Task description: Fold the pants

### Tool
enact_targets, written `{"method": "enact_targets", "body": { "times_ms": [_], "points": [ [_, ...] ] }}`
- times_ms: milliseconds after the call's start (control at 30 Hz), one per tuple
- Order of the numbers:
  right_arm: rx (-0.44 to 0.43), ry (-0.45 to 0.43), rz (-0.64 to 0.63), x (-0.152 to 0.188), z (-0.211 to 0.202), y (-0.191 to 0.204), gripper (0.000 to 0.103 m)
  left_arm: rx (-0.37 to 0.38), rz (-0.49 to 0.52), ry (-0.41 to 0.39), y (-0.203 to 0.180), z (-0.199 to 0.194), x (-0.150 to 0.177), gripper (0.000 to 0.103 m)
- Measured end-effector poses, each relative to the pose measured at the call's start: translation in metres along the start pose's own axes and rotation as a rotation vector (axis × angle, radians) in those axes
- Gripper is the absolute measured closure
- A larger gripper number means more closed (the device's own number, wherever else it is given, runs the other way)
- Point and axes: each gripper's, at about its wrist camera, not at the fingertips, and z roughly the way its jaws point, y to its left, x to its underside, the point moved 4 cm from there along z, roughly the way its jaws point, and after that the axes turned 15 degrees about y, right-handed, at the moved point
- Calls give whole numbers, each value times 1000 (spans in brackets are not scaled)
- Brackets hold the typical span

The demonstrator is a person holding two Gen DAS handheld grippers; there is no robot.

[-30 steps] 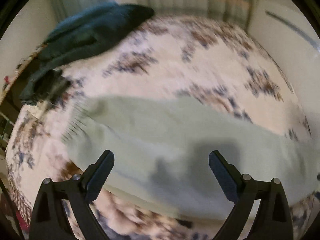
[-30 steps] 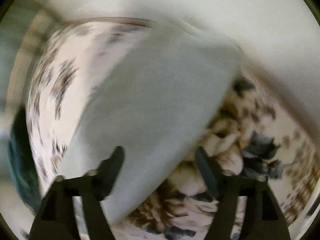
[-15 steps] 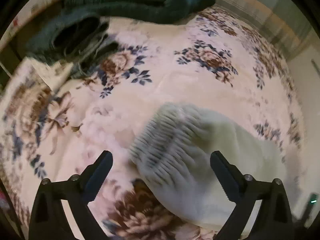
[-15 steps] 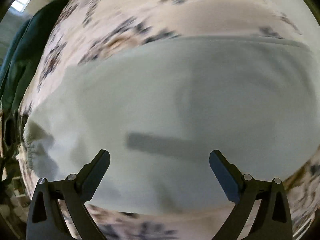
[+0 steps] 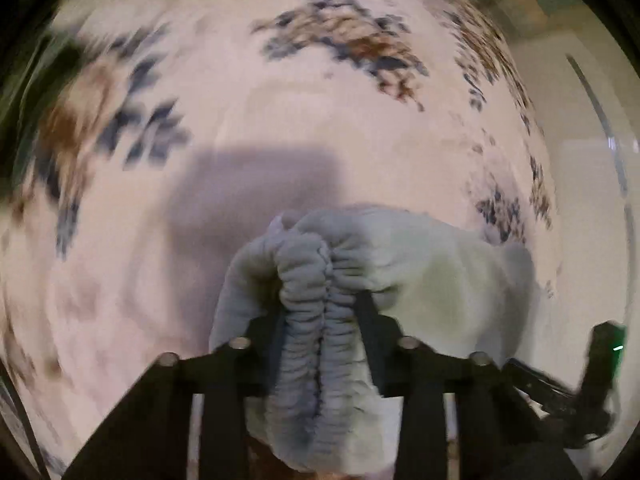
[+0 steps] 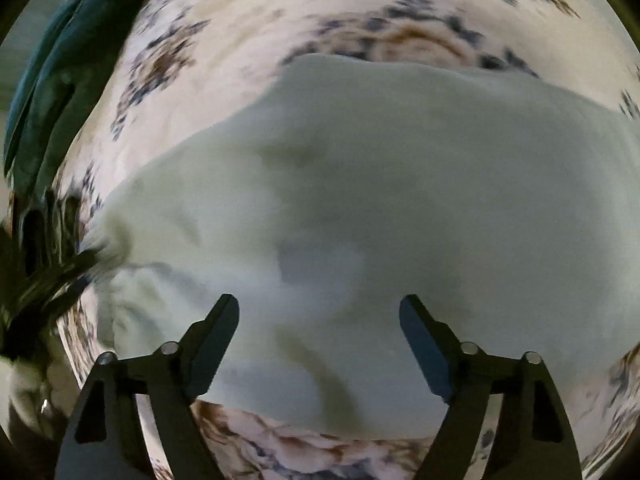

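Pale green pants (image 6: 380, 184) lie spread on a floral bedspread (image 6: 320, 12). In the left wrist view my left gripper (image 5: 320, 300) is shut on the gathered elastic waistband (image 5: 320, 280) of the pants, which bunches up between the jaws and hides the fingertips. The rest of the pants (image 5: 440, 276) trails off to the right. In the right wrist view my right gripper (image 6: 320, 316) is open and empty, hovering over the middle of the pants near their front edge. The left gripper shows as a dark blur at the waistband end (image 6: 52, 276).
The floral bedspread (image 5: 280, 120) fills the left wrist view. Dark teal clothing (image 6: 52, 72) lies piled at the far left of the bed. A white wall (image 5: 588, 184) stands to the right of the bed.
My left gripper has moved onto the waistband and shut on it. My right gripper has stayed open over the pants, whose cloth now wrinkles toward the waistband end.
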Motion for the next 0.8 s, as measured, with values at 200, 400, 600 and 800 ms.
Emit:
{"method": "enact_targets", "body": {
  "times_ms": [200, 400, 600, 800],
  "points": [
    [53, 20, -28, -8, 15, 26, 34, -91, -1, 54, 22, 1, -58, 85],
    [-77, 65, 24, -6, 22, 29, 33, 50, -106, -27, 49, -44, -22, 56],
    [-117, 87, 35, 7, 20, 26, 33, 283, -224, 0, 42, -33, 34, 47],
    [-123, 89, 123, 11, 24, -1, 33, 73, -20, -17, -24, -18, 24, 47]
  ]
}}
